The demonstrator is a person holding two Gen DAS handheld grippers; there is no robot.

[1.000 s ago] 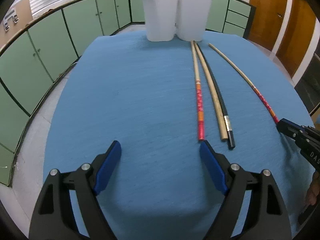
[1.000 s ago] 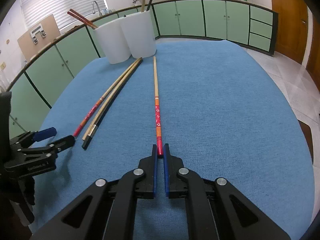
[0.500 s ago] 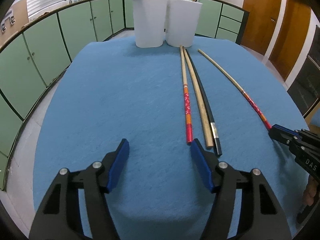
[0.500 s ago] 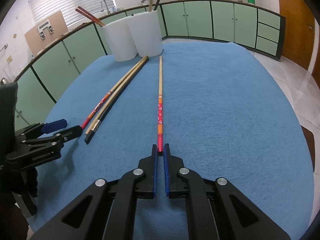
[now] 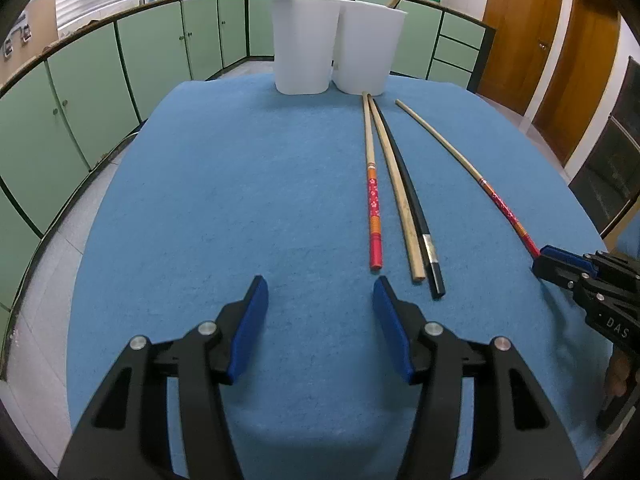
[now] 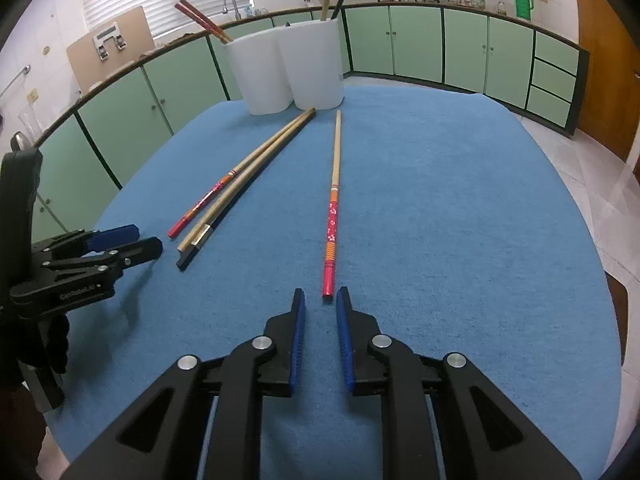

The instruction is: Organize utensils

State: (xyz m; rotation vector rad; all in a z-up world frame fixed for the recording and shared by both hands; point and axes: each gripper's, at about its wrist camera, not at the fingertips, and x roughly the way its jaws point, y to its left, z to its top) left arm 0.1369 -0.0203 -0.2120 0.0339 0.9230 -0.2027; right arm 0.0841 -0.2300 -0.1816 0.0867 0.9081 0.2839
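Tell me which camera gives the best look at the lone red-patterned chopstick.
Right wrist view: the lone red-patterned chopstick runs full length up the middle, flower pattern clear. The left wrist view shows it off to the right, strongly curved, its red end meeting the right gripper.

The left gripper [image 5: 320, 292] was a black plastic frame of two angular arms with triangular cut-outs, each arm carrying two round silver screw heads. Its fingers [image 5: 250, 320] bore flat, bright blue pads on the inner faces. The right gripper [image 6: 320, 300] had the same black skeleton build and silver screws, its blue pads [image 6: 296, 356] ribbed with fine ridges. Seen from the side in the other hand's camera, each gripper body showed small white lettering on the black housing, partly legible as "DAS" on the right one
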